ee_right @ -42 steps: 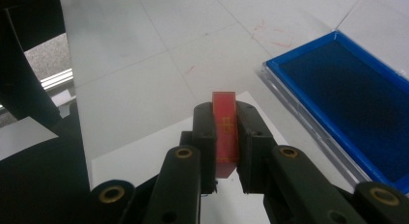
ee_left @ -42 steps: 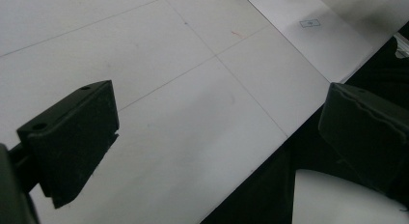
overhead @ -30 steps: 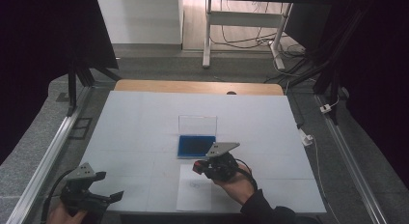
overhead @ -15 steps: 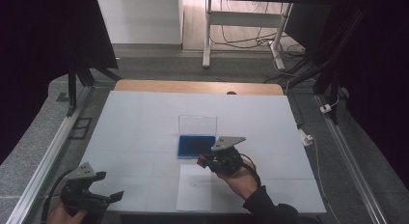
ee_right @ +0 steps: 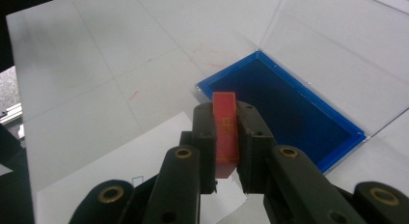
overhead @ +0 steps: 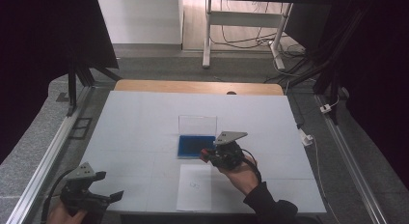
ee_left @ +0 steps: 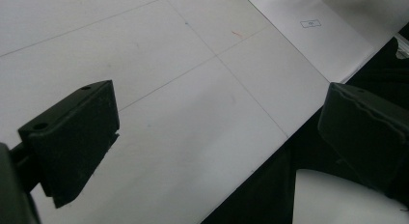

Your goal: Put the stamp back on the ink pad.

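Observation:
My right gripper (ee_right: 225, 132) is shut on a small red card (ee_right: 225, 125) with orange markings, held upright between the pads. It hovers at the near right corner of a shallow blue tray (ee_right: 289, 108) with a clear lid (overhead: 197, 124) standing open behind it. In the high view the right gripper (overhead: 208, 154) sits just right of the blue tray (overhead: 193, 146), above a white paper sheet (overhead: 194, 188). My left gripper (overhead: 108, 188) stands open at the table's near left corner, nothing between its jaws. The left gripper view looks across the white table to the paper sheet (ee_left: 313, 31).
The white tabletop (overhead: 144, 127) has thin grid lines and a wooden strip (overhead: 193, 86) along its far edge. Metal rails (overhead: 53, 151) run down both sides. A white plug and cable (overhead: 307, 137) lie at the right edge.
The right gripper has shifted a little right and toward the tray with the red card in it. The left gripper has stayed put.

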The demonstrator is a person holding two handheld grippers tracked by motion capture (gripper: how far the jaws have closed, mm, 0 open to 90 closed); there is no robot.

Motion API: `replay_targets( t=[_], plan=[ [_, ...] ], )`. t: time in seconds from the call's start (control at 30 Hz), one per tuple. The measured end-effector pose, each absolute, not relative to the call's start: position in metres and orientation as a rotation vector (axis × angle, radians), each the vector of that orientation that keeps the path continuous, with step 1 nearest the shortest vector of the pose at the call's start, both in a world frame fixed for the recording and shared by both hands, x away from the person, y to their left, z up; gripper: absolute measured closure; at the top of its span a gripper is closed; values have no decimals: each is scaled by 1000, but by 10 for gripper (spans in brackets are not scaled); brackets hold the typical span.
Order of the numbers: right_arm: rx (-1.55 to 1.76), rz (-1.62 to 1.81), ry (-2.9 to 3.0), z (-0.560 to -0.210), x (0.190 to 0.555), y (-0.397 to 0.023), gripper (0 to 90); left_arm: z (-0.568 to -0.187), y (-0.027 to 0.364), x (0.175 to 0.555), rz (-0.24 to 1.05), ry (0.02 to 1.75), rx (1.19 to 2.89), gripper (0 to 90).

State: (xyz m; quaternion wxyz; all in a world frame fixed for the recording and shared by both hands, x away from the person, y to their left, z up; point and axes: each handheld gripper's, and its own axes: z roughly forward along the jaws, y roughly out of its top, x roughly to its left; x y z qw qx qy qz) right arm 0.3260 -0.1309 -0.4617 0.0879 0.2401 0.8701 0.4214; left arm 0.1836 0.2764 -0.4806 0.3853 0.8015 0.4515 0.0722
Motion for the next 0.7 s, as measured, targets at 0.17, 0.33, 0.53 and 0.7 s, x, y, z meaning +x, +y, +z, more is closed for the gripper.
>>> replay_targets(
  t=[0.17, 0.33, 0.53, 0.7],
  plan=[
    [726, 1244, 2576, -461, 331, -130, 790, -481, 276, 184, 182, 1154, 2042, 10],
    [726, 1234, 2564, -461, 338, -127, 790, -481, 276, 184, 185, 1153, 2045, 10],
    [744, 1220, 2554, -463, 347, -126, 790, -481, 276, 184, 181, 1154, 2043, 10],
    [742, 1195, 2556, -466, 353, -122, 790, -481, 276, 184, 183, 1154, 2045, 11]
  ],
)
